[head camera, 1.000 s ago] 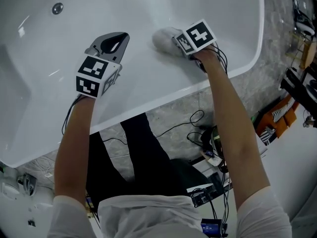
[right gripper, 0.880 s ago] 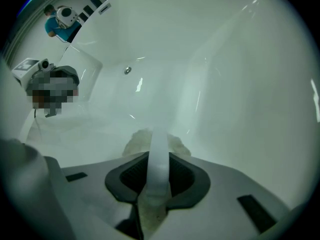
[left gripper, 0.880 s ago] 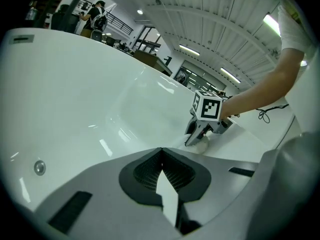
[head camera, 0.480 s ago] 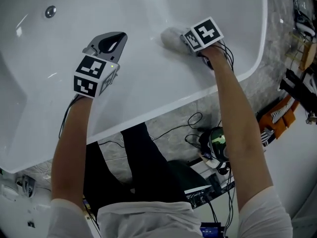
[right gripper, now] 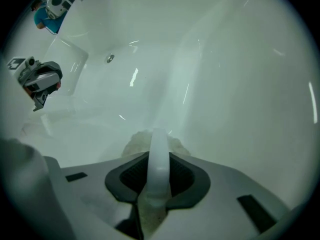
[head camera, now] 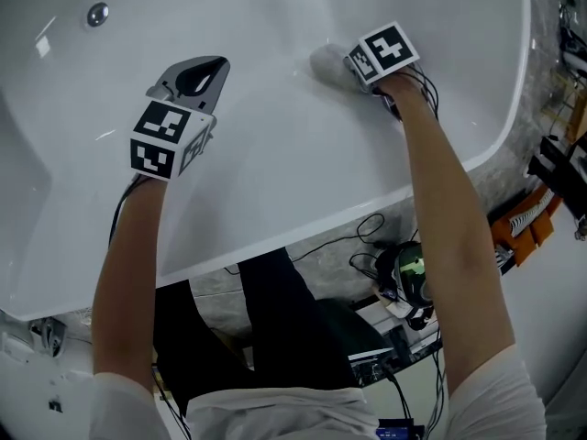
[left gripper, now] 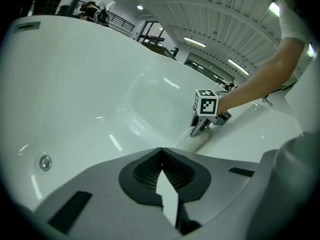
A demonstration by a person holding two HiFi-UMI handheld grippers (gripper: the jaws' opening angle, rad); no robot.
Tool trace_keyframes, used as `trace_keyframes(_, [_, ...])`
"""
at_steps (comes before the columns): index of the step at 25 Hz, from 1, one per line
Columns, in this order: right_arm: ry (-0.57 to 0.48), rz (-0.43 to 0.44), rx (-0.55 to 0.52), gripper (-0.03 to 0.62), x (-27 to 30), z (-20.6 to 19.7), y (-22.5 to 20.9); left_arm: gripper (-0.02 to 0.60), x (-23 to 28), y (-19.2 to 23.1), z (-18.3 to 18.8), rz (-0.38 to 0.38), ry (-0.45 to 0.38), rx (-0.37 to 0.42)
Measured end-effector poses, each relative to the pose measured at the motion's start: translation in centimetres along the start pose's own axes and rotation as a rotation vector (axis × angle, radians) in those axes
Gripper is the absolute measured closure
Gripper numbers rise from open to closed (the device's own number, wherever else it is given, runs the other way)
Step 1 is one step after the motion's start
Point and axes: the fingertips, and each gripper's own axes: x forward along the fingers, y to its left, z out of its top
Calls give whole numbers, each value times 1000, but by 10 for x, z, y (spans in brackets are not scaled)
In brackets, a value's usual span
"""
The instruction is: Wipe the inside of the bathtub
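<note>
My left gripper (head camera: 197,79), clenched on nothing, hangs mid-left over the bathtub's (head camera: 275,181) near slope, I guess just parked out of the way. Further up, centre-right, my right gripper (head camera: 347,70) is clamped on the white cloth (head camera: 326,62), pressing it onto the inner wall to wipe. The drain (head camera: 97,13) sits upper left.
</note>
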Motion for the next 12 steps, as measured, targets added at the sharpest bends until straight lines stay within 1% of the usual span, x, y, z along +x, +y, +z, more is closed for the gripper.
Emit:
trace_keyframes(4, [5,0,11,496,22,5,0,571,-3,9,-10,7,4,11])
trace_keyframes(12, [11,-22,-20,497,49,18,3,571,-12,34,-26,47,14,16])
